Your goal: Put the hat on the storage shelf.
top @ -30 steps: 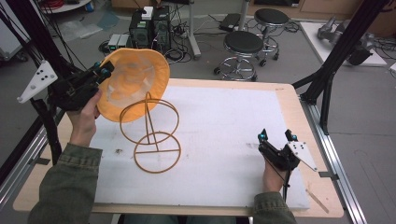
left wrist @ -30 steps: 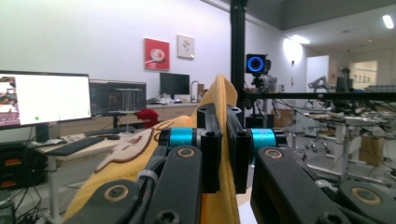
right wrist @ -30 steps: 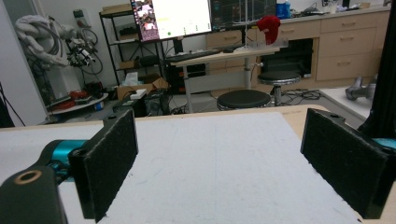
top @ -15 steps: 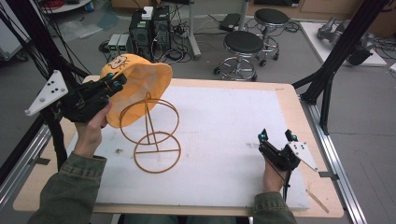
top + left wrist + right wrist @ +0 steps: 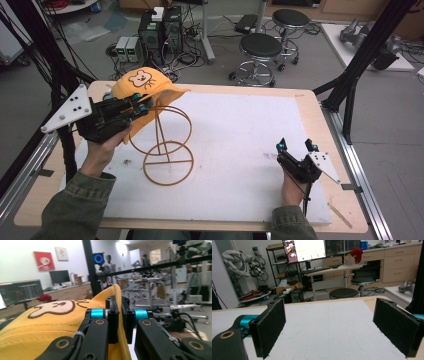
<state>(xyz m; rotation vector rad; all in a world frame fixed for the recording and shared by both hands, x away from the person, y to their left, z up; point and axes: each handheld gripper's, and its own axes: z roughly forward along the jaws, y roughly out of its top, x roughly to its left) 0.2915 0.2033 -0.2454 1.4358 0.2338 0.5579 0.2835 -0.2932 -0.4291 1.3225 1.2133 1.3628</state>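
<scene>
Cap: a yellow fabric cap with a cartoon bear face on its front (image 5: 141, 84) is held up over the table's 10 o'clock corner; the bear patch faces up and away from the person, and the brim points toward 3 o'clock.
Left gripper: the black two-jaw left gripper (image 5: 134, 101), in the person's left hand (image 5: 100, 150), has its jaws pressed together on the edge of the cap; in the left gripper view the yellow cloth (image 5: 50, 322) runs up between the two black pads.
Stand: an orange wire hat stand of two hoops on a thin stem (image 5: 166, 145) sits left of the table's centre; its upper hoop is just beside the cap's lower edge, and contact cannot be told.
Right gripper: the black right gripper (image 5: 296, 147) rests near the 5 o'clock edge, jaws spread wide with nothing between them; its black foam pads (image 5: 270, 325) stand well apart.
Table: a wooden table covered by a white sheet (image 5: 250, 130).
</scene>
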